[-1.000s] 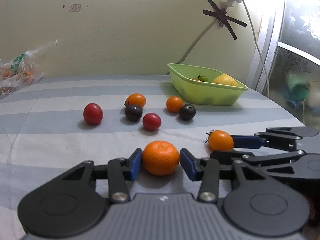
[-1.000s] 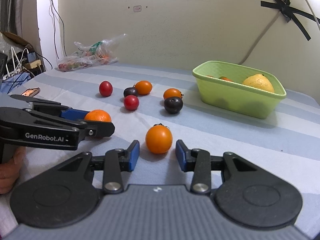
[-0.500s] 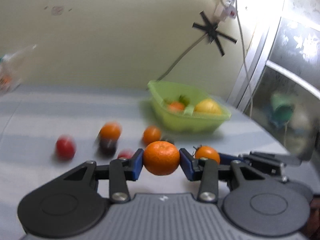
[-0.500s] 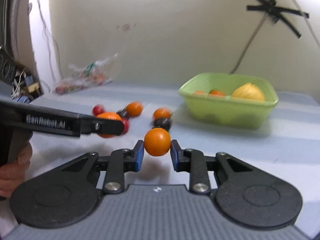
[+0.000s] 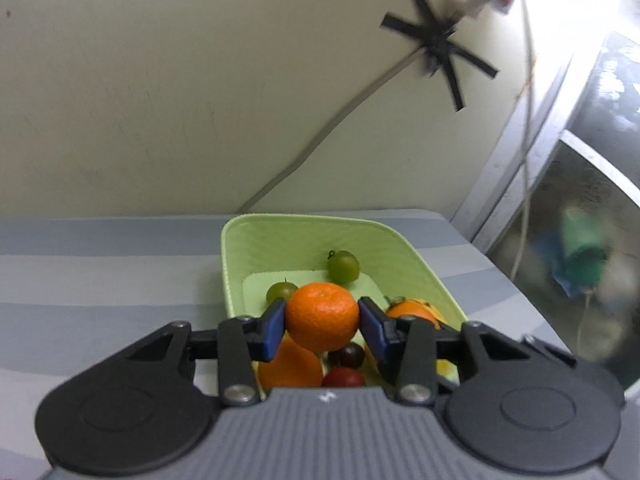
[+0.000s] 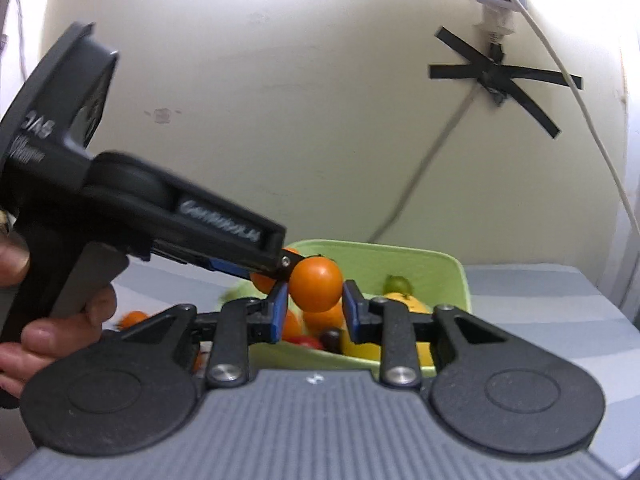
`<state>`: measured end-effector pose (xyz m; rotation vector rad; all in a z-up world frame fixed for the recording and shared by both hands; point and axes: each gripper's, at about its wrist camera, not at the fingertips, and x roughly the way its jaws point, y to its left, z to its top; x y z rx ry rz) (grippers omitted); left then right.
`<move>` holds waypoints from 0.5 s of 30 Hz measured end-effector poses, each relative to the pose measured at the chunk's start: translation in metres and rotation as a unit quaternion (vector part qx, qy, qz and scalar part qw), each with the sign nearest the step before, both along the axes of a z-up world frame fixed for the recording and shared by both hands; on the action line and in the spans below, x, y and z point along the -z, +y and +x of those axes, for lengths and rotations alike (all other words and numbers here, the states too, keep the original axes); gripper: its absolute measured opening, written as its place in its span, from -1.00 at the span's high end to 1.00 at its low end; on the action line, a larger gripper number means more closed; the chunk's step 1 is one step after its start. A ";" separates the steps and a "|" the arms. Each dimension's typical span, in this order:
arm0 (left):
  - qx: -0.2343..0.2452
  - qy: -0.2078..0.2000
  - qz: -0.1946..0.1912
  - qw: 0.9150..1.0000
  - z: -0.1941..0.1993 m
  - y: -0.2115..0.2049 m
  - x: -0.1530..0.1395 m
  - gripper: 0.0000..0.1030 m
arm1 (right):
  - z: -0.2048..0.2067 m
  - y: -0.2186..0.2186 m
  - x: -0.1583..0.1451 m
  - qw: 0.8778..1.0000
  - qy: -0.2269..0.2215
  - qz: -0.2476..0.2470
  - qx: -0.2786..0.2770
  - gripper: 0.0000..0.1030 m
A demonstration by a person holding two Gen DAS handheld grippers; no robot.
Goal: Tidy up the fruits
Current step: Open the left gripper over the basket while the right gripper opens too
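Jaws pinch mandarin (image 5: pixel 322 316) — right's, opening, hold tomato (image 6: pixel 316 284).

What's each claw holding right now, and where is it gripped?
Left claw: mandarin, pinched at its sides. Right claw, jaws opening: orange tomato between the pads, at its sides.

Basket crowded near, open far

The green basket (image 5: pixel 280 240) has bare floor only at its far end beside two green fruits (image 5: pixel 343 266); near, piled fruit fills it, and the left gripper (image 6: pixel 256 264) crosses just left of the right gripper (image 6: pixel 315 312).
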<state>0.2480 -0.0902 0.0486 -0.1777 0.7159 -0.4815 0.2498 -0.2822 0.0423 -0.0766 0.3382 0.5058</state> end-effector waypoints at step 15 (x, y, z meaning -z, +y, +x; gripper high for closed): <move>-0.038 -0.066 -0.052 0.996 -0.027 0.047 -0.055 0.12 | -0.012 -0.020 -0.006 0.997 -0.034 0.060 0.035 0.08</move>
